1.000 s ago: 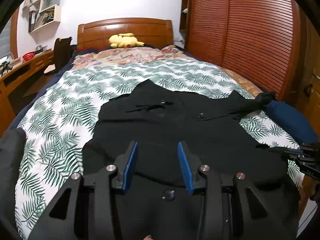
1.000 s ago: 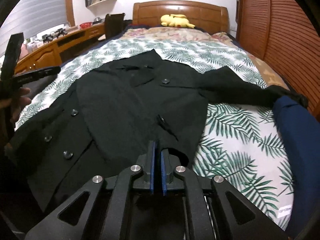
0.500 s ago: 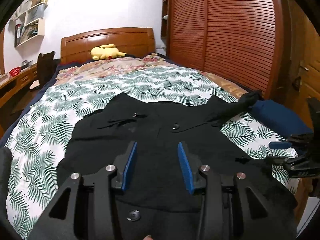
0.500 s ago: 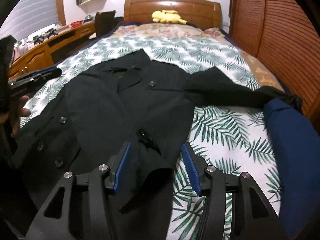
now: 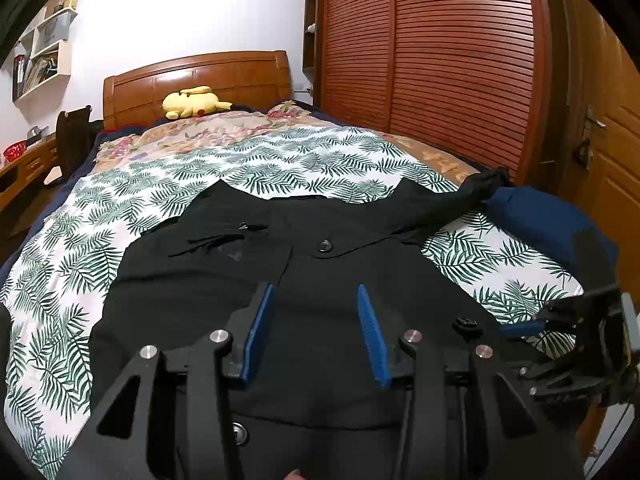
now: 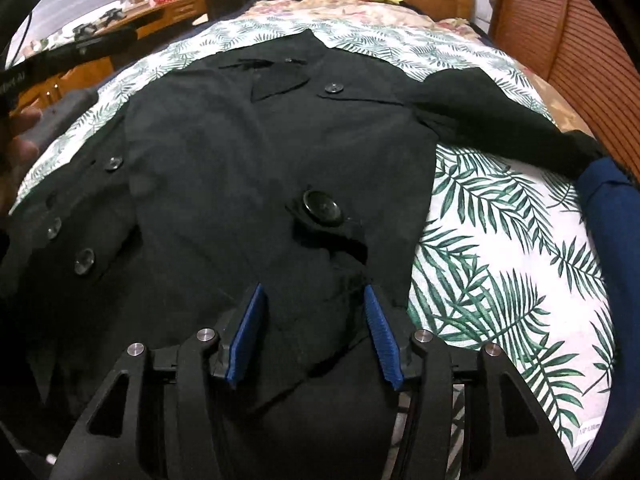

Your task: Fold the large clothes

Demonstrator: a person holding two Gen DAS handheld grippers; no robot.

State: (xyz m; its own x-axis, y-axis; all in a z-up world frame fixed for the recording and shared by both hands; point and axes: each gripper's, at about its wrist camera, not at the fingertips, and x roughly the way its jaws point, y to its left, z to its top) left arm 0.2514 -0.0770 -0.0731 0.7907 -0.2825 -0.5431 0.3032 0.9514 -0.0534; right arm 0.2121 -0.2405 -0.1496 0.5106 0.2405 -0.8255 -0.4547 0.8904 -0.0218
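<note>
The black coat (image 6: 248, 152) lies spread on the bed (image 6: 500, 240), its hem hidden beneath both claws. The left claw (image 5: 316, 336) and right claw (image 6: 314, 336) are spread, empty.

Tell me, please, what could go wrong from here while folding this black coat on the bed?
Both the left gripper and right gripper are open over the black coat, so a grab may pinch several layers. The outstretched sleeve ends at the blue garment and could drag it along.
</note>
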